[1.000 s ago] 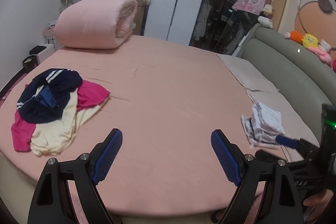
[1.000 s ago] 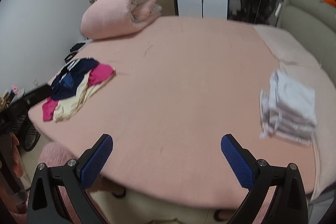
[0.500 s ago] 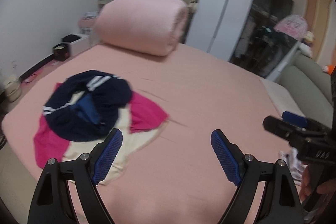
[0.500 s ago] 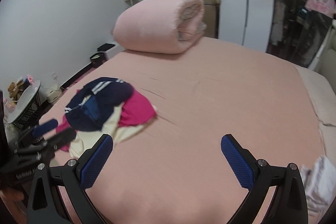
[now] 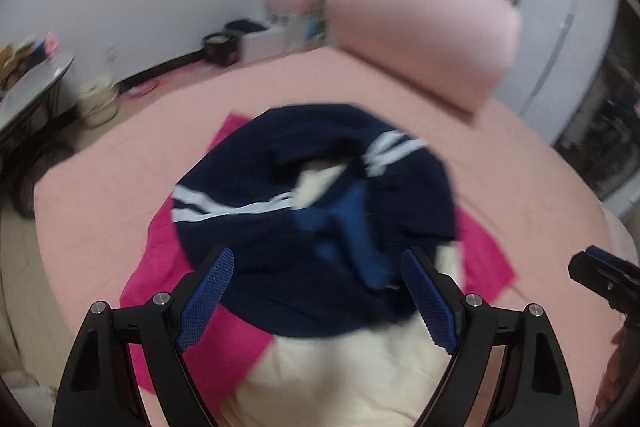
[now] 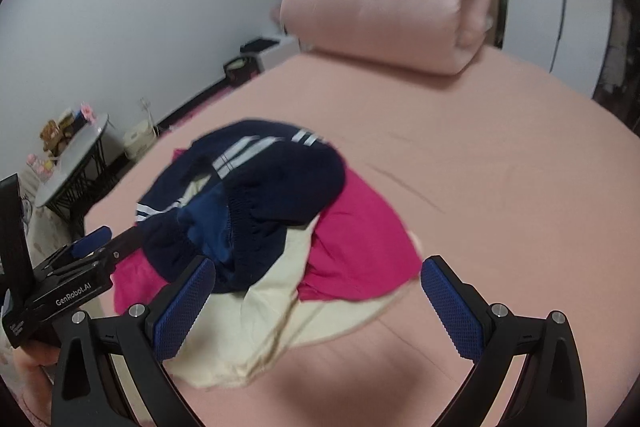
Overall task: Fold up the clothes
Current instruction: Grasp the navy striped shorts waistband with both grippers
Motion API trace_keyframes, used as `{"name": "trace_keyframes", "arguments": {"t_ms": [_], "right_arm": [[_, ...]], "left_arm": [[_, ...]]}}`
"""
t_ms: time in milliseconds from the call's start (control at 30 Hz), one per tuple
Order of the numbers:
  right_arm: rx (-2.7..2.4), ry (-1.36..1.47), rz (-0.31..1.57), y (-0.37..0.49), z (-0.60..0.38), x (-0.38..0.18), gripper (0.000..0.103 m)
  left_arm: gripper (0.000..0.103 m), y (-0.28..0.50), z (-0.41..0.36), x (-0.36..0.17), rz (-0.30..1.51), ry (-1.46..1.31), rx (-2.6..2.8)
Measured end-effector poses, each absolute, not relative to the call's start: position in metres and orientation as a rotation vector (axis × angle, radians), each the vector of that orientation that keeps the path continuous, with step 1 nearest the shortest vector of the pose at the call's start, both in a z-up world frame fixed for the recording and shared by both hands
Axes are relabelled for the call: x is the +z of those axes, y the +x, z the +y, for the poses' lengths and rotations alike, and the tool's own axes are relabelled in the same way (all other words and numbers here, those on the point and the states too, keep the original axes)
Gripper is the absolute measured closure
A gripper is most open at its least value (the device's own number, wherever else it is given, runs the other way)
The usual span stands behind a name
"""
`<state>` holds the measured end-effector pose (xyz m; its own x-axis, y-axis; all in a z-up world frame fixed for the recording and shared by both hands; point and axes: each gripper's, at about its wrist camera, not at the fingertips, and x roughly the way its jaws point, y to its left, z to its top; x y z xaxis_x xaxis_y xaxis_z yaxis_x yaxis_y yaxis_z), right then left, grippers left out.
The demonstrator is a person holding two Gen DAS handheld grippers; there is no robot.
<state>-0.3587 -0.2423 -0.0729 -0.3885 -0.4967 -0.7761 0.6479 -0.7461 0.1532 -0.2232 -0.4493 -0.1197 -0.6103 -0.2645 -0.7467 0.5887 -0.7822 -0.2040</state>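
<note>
A heap of clothes lies on the pink bed (image 6: 500, 163). On top is a navy garment with white stripes (image 5: 312, 211) (image 6: 256, 187). Under it lie a magenta garment (image 5: 480, 259) (image 6: 356, 239) and a cream garment (image 5: 360, 375) (image 6: 280, 315). My left gripper (image 5: 316, 295) is open and empty, just above the near edge of the navy garment. My right gripper (image 6: 320, 307) is open and empty, over the cream and magenta garments. The left gripper also shows in the right wrist view (image 6: 92, 247), at the heap's left edge.
A rolled pink duvet (image 5: 424, 39) (image 6: 392, 3) lies at the far end of the bed. A round side table (image 6: 72, 163) and a small bin (image 5: 98, 101) stand on the floor to the left. A white wardrobe (image 5: 560, 27) stands beyond the bed.
Both grippers have swung left and moved in close to the heap of clothes. The folded grey stack at the right has left both views. Both stay open.
</note>
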Motion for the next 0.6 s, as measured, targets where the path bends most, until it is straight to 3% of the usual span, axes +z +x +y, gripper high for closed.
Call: {"name": "trace_keyframes", "arguments": {"t_ms": [233,367,400,433,467,567,600], "right_arm": [[-2.045,1.177,0.419,-0.359,-0.332,-0.143,0.000],[-2.024,1.194,0.515,-0.357,-0.355,-0.168,0.001],[-2.021,1.197,0.518,-0.357,-0.355,-0.170,0.006],[-2.017,1.200,0.521,-0.358,-0.355,-0.173,0.028],[-2.014,1.203,0.524,-0.358,-0.355,-0.176,0.040],[-2.003,1.211,0.533,-0.360,-0.354,-0.185,0.061],[-1.999,1.214,0.536,-0.361,-0.354,-0.188,0.078]], "left_arm": [[0.017,-0.240,-0.487,-0.170,0.750,1.049,-2.303],[0.017,-0.255,-0.490,-0.183,0.700,1.082,-2.294],[0.018,-0.259,-0.488,-0.187,0.664,1.093,-2.301],[0.029,-0.262,-0.486,-0.189,0.629,1.103,-2.309],[0.044,-0.260,-0.483,-0.186,0.615,1.109,-2.325],[0.065,-0.252,-0.472,-0.177,0.573,1.126,-2.373],[0.069,-0.250,-0.469,-0.174,0.558,1.131,-2.389]]}}
